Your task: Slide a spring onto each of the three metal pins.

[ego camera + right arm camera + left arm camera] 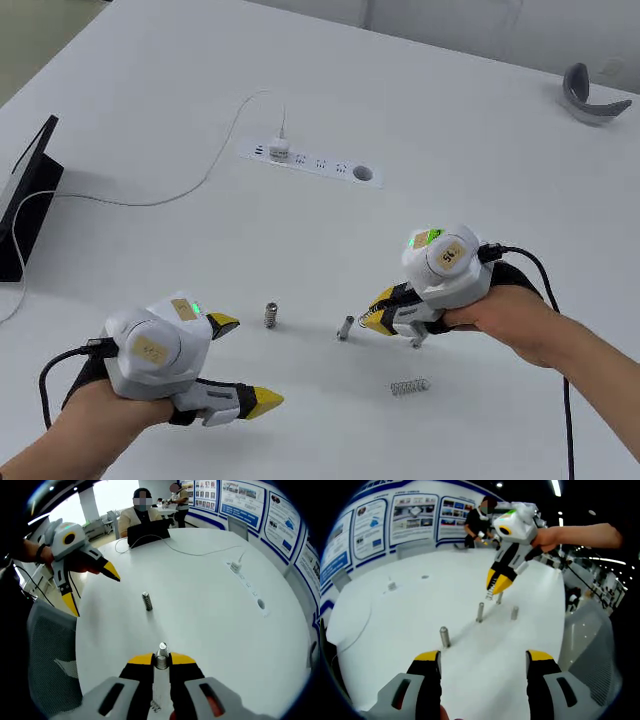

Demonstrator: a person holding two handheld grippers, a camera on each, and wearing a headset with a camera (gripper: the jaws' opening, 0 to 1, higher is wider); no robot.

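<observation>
Our right gripper (377,315) has its fingers closed on a spring (161,660), just beside a bare pin (345,328). We should keep the spring upright, centre it, then lower. Our left gripper (244,362) has its fingers apart.

Open table (180,240) surrounds the upright pins (345,327); power strip (312,163) seems well apart.

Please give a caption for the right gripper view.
Right gripper holds a spring; a spring-fitted pin stands ahead.
</observation>
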